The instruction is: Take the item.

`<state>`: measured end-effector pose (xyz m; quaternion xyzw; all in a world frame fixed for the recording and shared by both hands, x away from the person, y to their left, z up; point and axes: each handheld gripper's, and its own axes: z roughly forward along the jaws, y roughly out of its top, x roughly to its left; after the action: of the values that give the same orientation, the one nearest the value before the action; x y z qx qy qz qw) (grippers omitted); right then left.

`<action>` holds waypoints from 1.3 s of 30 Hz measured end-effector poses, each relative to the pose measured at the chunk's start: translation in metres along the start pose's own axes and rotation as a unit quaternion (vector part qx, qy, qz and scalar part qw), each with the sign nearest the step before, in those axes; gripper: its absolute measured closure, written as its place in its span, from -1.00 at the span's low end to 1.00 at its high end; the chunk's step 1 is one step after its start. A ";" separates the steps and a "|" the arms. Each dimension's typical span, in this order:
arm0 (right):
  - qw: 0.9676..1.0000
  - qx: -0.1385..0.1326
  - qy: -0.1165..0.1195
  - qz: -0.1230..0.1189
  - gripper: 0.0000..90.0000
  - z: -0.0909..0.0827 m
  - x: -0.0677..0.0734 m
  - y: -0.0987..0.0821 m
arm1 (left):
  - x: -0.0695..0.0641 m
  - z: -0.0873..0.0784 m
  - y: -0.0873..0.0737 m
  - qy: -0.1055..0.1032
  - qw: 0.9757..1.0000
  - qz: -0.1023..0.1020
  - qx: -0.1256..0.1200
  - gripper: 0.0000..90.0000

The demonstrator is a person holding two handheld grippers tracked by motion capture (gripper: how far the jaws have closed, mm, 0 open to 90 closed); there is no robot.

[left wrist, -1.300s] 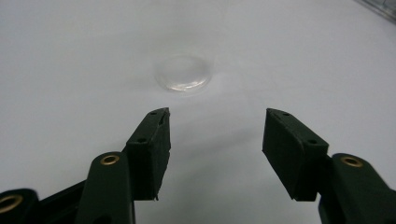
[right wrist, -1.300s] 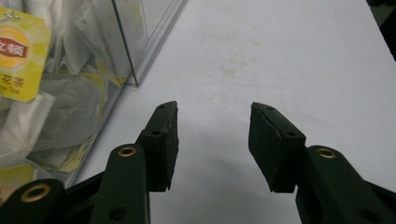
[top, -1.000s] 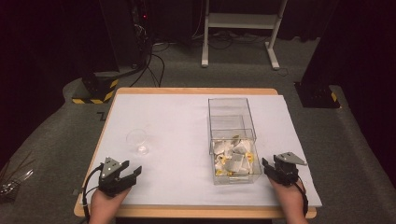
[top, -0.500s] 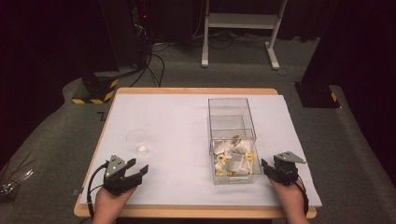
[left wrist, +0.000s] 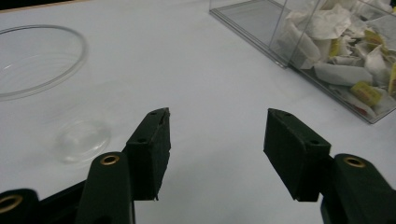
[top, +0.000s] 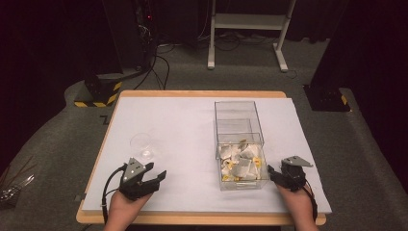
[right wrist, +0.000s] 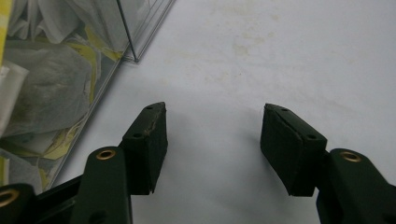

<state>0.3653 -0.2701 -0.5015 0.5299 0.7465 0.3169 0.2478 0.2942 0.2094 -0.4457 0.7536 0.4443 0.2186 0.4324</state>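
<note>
A clear plastic box (top: 238, 115) stands right of centre on the white-covered table, and its near half holds several paper tea bags (top: 240, 163). A clear empty glass (top: 142, 144) stands at the left. My left gripper (top: 156, 174) hovers just in front of the glass, open, with nothing between its jaws. In the left gripper view (left wrist: 217, 121) the glass (left wrist: 42, 70) is at the left and the box wall (left wrist: 280, 42) at the upper right. My right gripper (top: 272, 174) sits beside the box's near right corner. Its jaws have just been opening over bare table (right wrist: 215, 114), beside the box (right wrist: 135, 32).
The white sheet (top: 183, 125) covers most of the wooden table. A white stand (top: 245, 29) and dark equipment with cables (top: 139, 43) are on the floor beyond the far edge. A black-and-yellow base (top: 98, 94) sits off the far left corner.
My left gripper has moved to the right and a little away from the front edge, rising slightly. The right hand has stayed where it was.
</note>
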 end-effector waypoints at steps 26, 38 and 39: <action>1.000 0.001 0.003 0.001 -0.10 0.000 0.000 0.000 | -0.067 0.045 0.048 -0.090 0.995 0.034 -0.016 -0.09; 1.000 0.000 0.002 0.000 -0.10 0.000 0.000 0.000 | -0.091 0.058 0.066 -0.119 0.992 0.046 -0.025 -0.07; 1.000 0.001 0.002 0.000 -0.10 0.000 0.000 0.000 | -0.093 0.059 0.067 -0.121 0.991 0.047 -0.025 -0.08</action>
<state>0.3650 -0.2705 -0.5017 0.5297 0.7470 0.3177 0.2458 0.3215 0.0868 -0.4150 0.7836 0.3470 0.1573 0.4906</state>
